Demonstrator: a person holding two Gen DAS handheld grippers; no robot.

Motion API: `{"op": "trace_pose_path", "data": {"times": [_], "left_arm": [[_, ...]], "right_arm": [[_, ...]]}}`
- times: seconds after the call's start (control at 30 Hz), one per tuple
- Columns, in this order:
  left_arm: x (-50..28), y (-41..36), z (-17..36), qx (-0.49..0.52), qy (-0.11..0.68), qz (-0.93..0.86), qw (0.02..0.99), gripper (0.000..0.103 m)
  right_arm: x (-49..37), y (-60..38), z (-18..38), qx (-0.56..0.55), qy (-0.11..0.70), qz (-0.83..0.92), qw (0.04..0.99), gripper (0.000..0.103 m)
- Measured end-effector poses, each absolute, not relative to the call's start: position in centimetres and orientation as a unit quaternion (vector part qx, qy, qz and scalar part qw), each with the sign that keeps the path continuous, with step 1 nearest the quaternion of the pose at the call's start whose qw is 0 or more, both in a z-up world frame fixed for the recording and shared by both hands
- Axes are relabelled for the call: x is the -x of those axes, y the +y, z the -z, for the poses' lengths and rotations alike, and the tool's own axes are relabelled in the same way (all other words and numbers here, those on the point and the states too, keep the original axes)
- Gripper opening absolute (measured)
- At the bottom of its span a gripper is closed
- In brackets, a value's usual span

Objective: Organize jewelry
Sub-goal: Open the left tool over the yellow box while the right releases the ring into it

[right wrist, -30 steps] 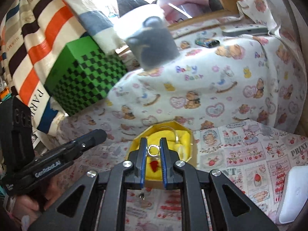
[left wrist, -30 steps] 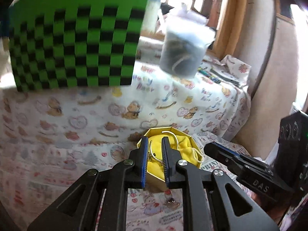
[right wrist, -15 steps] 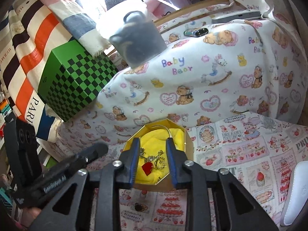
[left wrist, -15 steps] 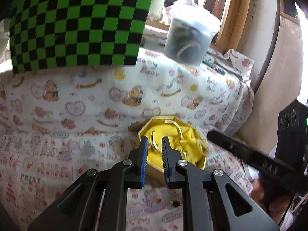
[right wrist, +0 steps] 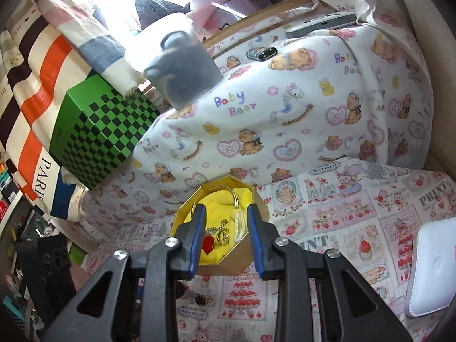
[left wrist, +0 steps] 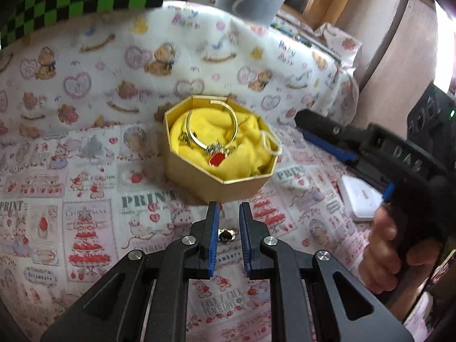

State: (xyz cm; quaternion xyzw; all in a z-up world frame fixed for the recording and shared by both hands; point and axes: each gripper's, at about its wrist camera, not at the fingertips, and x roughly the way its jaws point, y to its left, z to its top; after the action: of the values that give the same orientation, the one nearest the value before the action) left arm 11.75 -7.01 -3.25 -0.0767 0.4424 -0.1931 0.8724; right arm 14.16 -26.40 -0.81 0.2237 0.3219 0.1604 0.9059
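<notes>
Step in hand: you are between placements, in my judgement; several pieces already lie in the box and one loose ring (left wrist: pixel 227 235) lies on the cloth outside it.
Left gripper (left wrist: pixel 228 212): your jaws stand a narrow gap apart and hold nothing, poised above that ring, just near of the box.
Loose ring: small, dark centre stone in a pale metal setting, flat on the cloth.
Next move: lower straight over the ring and close on its setting; it looks thin and slippery, so expect it to skid on the fabric.
Jewelry box (left wrist: pixel 199 175): octagonal card, gold-toned walls, lined with crumpled yellow cloth.
Contents: a rigid gold bangle (left wrist: pixel 212 126), a red enamelled pendant (left wrist: pixel 217 159) and a white cord loop (left wrist: pixel 268 142) at the right rim.
Right gripper (right wrist: pixel 223 219): your jaws stand wide apart and empty, over the box's near edge.
Tablecloth (left wrist: pixel 85 199): soft printed cotton, bears and strawberries.
White case (right wrist: pixel 430 265): smooth, rounded, far right.
</notes>
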Motion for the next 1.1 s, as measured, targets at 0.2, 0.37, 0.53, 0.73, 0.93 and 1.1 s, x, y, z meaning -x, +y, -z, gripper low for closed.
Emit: {"op": "trace_pose_path", "data": {"times": [0.2,0.37,0.53,0.73,0.93,1.1], "left_arm": [[-11.6,-8.2,4.0,0.046,0.458,0.186,0.868,0.014],[-11.8,-9.0,4.9,0.023,0.468,0.182,0.864,0.014],[-11.7,-9.9,5.3,-0.011,0.459,0.166,0.873,0.014],[-11.5,-10.3,4.6,-0.017,0.442,0.160,0.882,0.008],[-10.9,-8.6,1.8,0.019,0.417,0.165,0.894,0.008],[-12.9,-7.5,-0.7,0.039,0.390,0.153,0.907,0.008]], "right_arm": [[-14.5,-25.6,1.3,-0.191,0.339,-0.140,0.910,0.027],[-14.7,-25.9,1.5,-0.195,0.343,-0.134,0.909,0.027],[-14.8,-25.8,1.5,-0.194,0.347,-0.135,0.908,0.027],[-14.9,-25.8,1.5,-0.188,0.349,-0.131,0.909,0.027],[-15.4,-26.7,2.1,-0.206,0.357,-0.119,0.903,0.027],[-15.3,-27.5,2.1,-0.231,0.361,-0.125,0.895,0.027]]}}
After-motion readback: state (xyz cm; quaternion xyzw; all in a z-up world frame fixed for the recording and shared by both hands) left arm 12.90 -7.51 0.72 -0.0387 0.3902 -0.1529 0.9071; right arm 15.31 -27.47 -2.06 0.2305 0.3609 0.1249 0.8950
